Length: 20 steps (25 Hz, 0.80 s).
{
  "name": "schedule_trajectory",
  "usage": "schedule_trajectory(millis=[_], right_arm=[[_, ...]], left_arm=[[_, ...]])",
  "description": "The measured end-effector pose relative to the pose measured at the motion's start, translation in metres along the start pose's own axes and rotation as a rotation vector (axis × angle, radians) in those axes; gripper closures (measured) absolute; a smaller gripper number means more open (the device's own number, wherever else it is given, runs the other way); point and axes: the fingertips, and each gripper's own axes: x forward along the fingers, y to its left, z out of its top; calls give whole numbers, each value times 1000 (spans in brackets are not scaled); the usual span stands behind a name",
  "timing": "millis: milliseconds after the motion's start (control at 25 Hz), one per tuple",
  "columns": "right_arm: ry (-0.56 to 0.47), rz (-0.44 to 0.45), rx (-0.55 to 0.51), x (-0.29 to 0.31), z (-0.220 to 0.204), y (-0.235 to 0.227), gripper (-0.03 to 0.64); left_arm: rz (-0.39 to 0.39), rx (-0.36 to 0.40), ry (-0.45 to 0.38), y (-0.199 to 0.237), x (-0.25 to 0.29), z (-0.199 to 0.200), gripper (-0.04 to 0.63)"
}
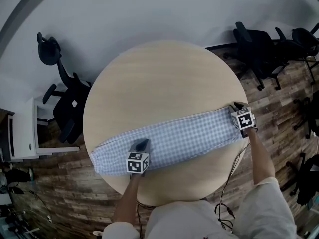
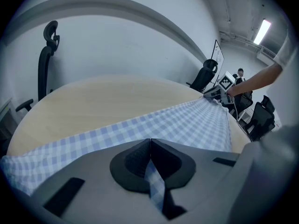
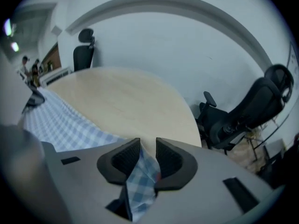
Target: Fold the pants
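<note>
Pants stretched across a round table, a gripper at each end.

The checked pants (image 1: pixel 184 136) lie flat as one long band on the table (image 1: pixel 159 73), running from its rim at 8 o'clock to its rim at 3 o'clock, across the near half of the top. The left gripper (image 1: pixel 143 144) sits on the band's near edge at about 7 o'clock, its jaws clenched on a thin fold of the cloth. The right gripper (image 1: pixel 235 106) is at the 3 o'clock end. Its jaws stand apart, released, with a bunch of the cloth loose in the gap and leaning on one pad. A black chair (image 1: pixel 67 103) stands off the table at 9 o'clock, and more chairs (image 1: pixel 259 49) at 2 o'clock.
</note>
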Motion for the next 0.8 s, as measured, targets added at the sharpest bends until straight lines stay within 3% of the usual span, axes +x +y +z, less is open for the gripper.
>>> schedule_trajectory(millis=[160, 360, 560, 800], right_arm=[[-176, -27, 345, -43, 7, -45, 495], [-153, 10, 603, -80, -58, -63, 423], [-85, 39, 675, -89, -116, -39, 388], [-122, -33, 628, -91, -113, -37, 403]], left_arm=[[-10, 19, 8, 0, 2, 1, 565], [-16, 47, 11, -5, 2, 1, 565], [-34, 83, 22, -18, 3, 3, 565], [-37, 109, 23, -29, 5, 6, 565]])
